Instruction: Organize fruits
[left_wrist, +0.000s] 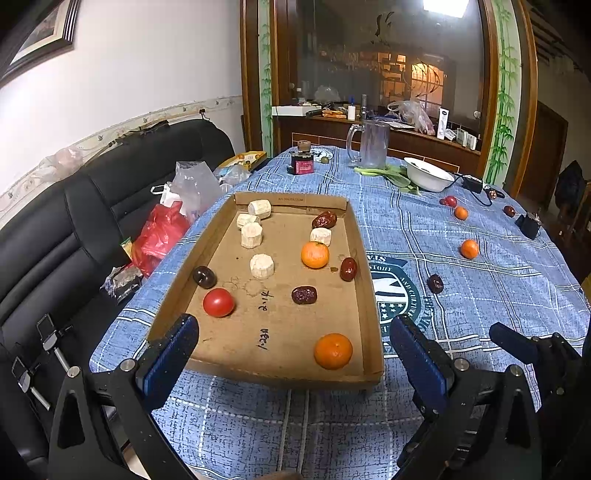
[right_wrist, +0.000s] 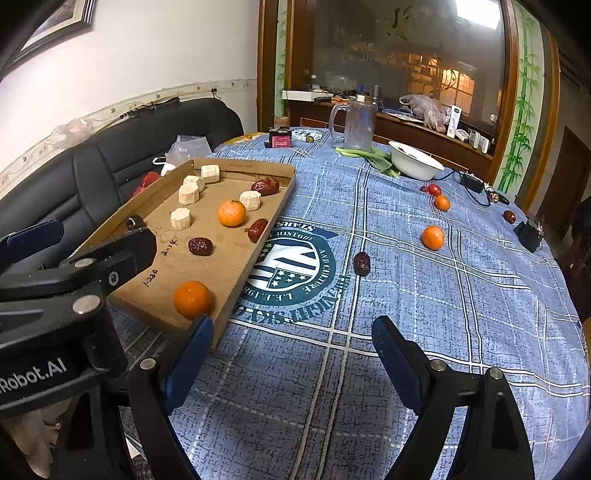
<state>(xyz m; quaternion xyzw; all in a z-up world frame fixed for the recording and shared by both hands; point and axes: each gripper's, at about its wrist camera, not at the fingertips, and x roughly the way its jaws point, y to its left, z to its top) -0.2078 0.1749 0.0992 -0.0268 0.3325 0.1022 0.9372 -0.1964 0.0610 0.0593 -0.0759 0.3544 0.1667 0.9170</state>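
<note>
A shallow cardboard tray (left_wrist: 364, 295) (right_wrist: 258, 251) lies on the blue checked tablecloth. It holds two oranges (left_wrist: 333, 350) (left_wrist: 314, 254), a red tomato (left_wrist: 218, 302), several dark red dates (left_wrist: 304, 294) and several pale cut chunks (left_wrist: 262, 266). Loose on the cloth to the right lie two oranges (right_wrist: 433, 237) (right_wrist: 442, 202), a date (right_wrist: 361, 263), a small tomato (right_wrist: 434, 189) and another date (right_wrist: 509, 216). My left gripper (left_wrist: 295, 343) is open and empty at the tray's near edge. My right gripper (right_wrist: 293, 343) is open and empty above the cloth, right of the tray.
A glass mug (right_wrist: 356, 123), a white bowl (right_wrist: 415, 160) with greens beside it, and a red-labelled jar (right_wrist: 279, 138) stand at the far end. A black charger and cable (right_wrist: 472, 182) lie far right. A black sofa with plastic bags (left_wrist: 162, 229) lines the left side.
</note>
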